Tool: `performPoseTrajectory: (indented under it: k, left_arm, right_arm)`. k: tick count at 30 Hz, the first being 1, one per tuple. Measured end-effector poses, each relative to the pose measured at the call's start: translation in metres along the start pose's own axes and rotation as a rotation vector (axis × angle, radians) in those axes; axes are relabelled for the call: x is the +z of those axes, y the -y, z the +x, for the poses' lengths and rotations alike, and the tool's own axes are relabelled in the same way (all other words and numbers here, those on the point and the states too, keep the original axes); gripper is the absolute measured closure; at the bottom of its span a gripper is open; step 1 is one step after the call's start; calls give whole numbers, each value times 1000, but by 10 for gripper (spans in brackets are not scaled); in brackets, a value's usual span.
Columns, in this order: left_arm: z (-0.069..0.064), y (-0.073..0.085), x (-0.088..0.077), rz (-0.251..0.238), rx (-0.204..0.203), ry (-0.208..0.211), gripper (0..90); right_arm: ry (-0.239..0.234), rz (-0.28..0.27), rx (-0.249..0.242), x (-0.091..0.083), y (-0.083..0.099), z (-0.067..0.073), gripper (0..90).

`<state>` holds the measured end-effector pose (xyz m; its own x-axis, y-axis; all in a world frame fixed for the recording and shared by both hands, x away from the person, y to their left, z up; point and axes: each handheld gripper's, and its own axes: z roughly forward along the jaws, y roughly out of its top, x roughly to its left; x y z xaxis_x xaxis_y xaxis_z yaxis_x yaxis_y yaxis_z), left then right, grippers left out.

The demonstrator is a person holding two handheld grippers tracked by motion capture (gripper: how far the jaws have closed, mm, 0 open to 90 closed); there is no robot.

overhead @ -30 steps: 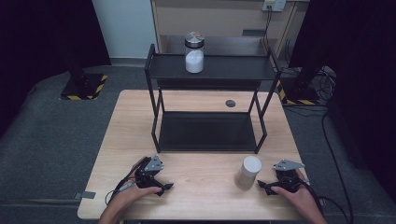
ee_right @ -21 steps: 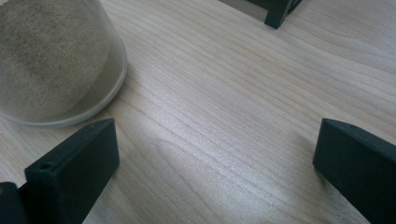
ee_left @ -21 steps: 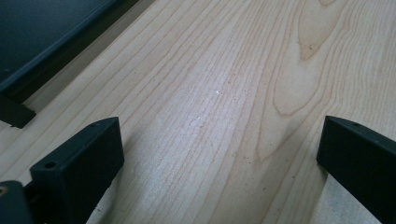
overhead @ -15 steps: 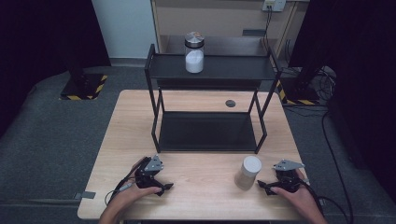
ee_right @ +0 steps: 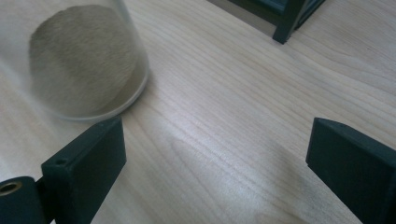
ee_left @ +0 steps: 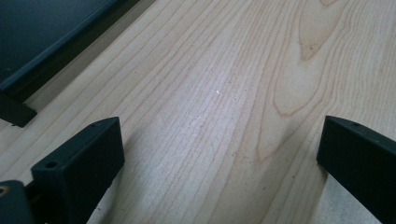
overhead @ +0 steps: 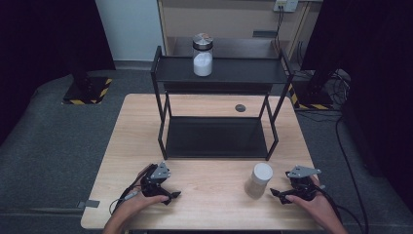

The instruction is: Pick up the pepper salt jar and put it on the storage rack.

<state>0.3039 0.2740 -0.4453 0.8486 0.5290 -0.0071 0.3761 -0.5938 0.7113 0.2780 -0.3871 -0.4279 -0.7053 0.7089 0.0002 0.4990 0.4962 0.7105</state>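
Jaws of the right gripper [overhead: 278, 196] have just been closing slightly, empty.

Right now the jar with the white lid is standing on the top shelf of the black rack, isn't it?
No. The jar with the white lid stands on the wooden table, beside the right gripper. The high view shows it; a silver-lidded jar is on the top shelf.

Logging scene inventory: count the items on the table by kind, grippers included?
Jars: 2, a white-lidded jar on the table, a metal-lidded jar on the rack's top shelf
Black rack: 1
Grippers: 2, left gripper, right gripper
Small dark disc: 1
Total: 6
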Motion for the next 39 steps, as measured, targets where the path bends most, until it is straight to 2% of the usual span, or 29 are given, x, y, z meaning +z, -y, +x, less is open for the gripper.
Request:
performPoseTrajectory:
  k: [7, 21, 30, 39]
  left_arm:
    - [0, 0, 0, 0, 0, -1, 0]
    - [0, 0, 0, 0, 0, -1, 0]
    - [0, 0, 0, 0, 1, -1, 0]
    - [-1, 1, -1, -1, 0, 0, 0]
  right_arm:
    - [-27, 9, -25, -6, -4, -3, 58]
    - [-91, -12, -82, -21, -12, -1, 61]
    - [-127, -33, -97, -24, -15, 2, 61]
    - [-155, -72, -89, -26, -16, 5, 61]
